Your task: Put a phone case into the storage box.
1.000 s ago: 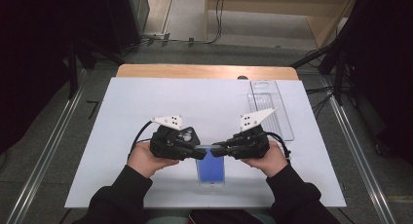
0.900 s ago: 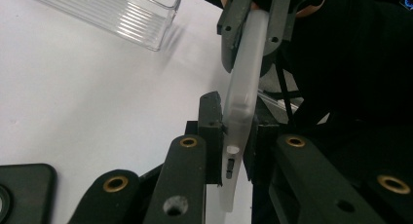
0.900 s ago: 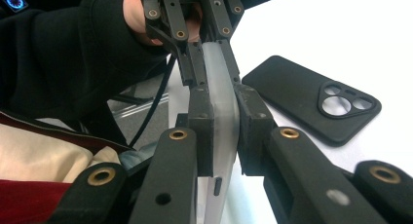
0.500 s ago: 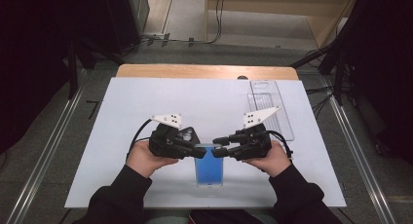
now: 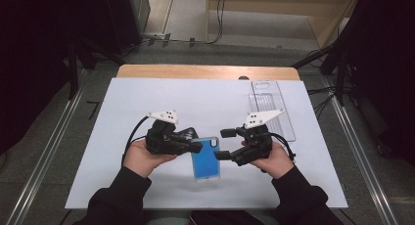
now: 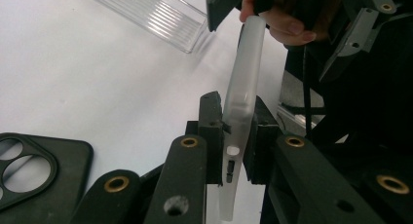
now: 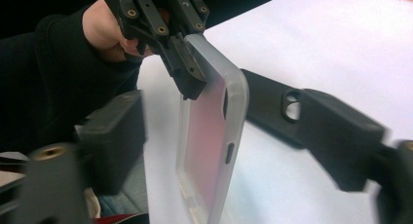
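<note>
A frosted translucent phone case [image 5: 205, 160], blue from above, is held over the near middle of the white table [image 5: 122, 112]. My left gripper [image 5: 195, 147] is shut on its upper left edge; in the left gripper view both pads clamp the case [image 6: 241, 87] edge-on. My right gripper [image 5: 223, 144] is open, and its jaws have just been opening. In the right gripper view the case [image 7: 209, 136] stands between its wide, blurred jaws, touching neither. A black phone case [image 5: 190, 132] lies flat behind the left gripper, camera cutouts up [image 6: 39, 175] [image 7: 272, 107].
A clear ribbed plastic tray [image 5: 271, 107] lies at the table's back right, also seen in the left gripper view [image 6: 151, 14]. A wooden strip [image 5: 205, 71] runs along the table's far edge. Dark frames and cables surround the table.
My right gripper's jaws have spread apart and let go of the translucent case's right edge. The left gripper has kept its hold, and both hands have stayed nearly in place.
</note>
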The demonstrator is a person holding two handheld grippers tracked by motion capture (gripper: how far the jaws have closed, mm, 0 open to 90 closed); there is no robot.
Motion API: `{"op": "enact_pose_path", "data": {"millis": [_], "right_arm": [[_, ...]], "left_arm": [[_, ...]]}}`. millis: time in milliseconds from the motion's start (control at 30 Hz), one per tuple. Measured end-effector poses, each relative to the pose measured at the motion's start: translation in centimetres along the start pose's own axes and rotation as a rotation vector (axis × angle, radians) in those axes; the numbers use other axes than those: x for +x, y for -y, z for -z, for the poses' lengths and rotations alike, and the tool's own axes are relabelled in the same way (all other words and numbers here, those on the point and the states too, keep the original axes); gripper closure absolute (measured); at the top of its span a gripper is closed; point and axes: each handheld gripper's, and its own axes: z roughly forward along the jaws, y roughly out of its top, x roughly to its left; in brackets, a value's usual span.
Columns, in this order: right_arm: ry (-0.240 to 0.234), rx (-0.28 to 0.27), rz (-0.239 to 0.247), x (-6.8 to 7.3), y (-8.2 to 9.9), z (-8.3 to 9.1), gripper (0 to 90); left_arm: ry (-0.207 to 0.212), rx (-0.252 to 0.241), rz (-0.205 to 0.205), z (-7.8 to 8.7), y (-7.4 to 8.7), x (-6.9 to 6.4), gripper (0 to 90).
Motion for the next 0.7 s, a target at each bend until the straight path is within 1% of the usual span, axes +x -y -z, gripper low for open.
{"op": "enact_pose_path", "data": {"millis": [33, 67, 100, 167, 233, 267, 333, 400, 467, 533, 567, 633, 667, 700], "right_arm": [[0.000, 0.000, 0.000, 0.0, 0.0, 0.0, 7.7], [0.013, -0.006, 0.001, 0.0, 0.0, -0.2, 0.0], [0.040, -0.025, 0.009, 0.1, 0.1, -0.3, 0.0], [0.074, -0.055, 0.000, 0.1, 0.3, -0.3, 0.0], [0.089, -0.049, -0.024, -0.1, 0.4, -0.3, 0.0], [0.107, -0.043, -0.030, -0.1, 0.5, -0.3, 0.0], [0.136, -0.029, -0.060, -0.3, 0.6, -0.3, 0.0], [0.167, -0.018, -0.109, -0.4, 0.6, -0.4, 0.0], [0.176, -0.039, -0.139, -0.6, 0.8, -0.5, 0.0], [0.186, -0.059, -0.149, -0.6, 0.9, -0.5, 0.0], [0.206, -0.059, -0.153, -0.5, 0.9, -0.6, 0.0], [0.244, -0.045, -0.162, -0.4, 1.0, -0.9, 0.0], [0.260, -0.029, -0.164, -0.3, 1.0, -1.1, 0.0], [0.282, -0.019, -0.163, -0.2, 1.1, -1.4, 0.0]], "left_arm": [[-0.008, -0.001, -0.003, 0.0, 0.0, -0.1, 80.6], [-0.015, 0.000, 0.000, 0.0, -0.1, -0.2, 80.5], [-0.023, -0.002, 0.003, 0.0, -0.1, -0.3, 80.5], [-0.035, -0.010, 0.005, 0.1, -0.1, -0.4, 80.5], [-0.031, -0.016, 0.002, 0.1, -0.1, -0.4, 80.4], [-0.040, -0.021, -0.006, 0.2, -0.1, -0.4, 80.4], [-0.056, -0.028, 0.000, 0.3, -0.1, -0.4, 80.4], [-0.076, -0.044, 0.009, 0.5, -0.2, -0.3, 80.4], [-0.098, -0.064, 0.031, 0.7, -0.2, -0.3, 80.4], [-0.118, -0.086, 0.045, 1.0, -0.2, -0.3, 80.4], [-0.129, -0.099, 0.046, 1.1, -0.1, -0.3, 80.4], [-0.147, -0.123, 0.066, 1.4, -0.2, -0.3, 80.4], [-0.156, -0.131, 0.082, 1.5, -0.2, -0.3, 80.4], [-0.170, -0.132, 0.095, 1.6, -0.2, -0.2, 80.4]]}}
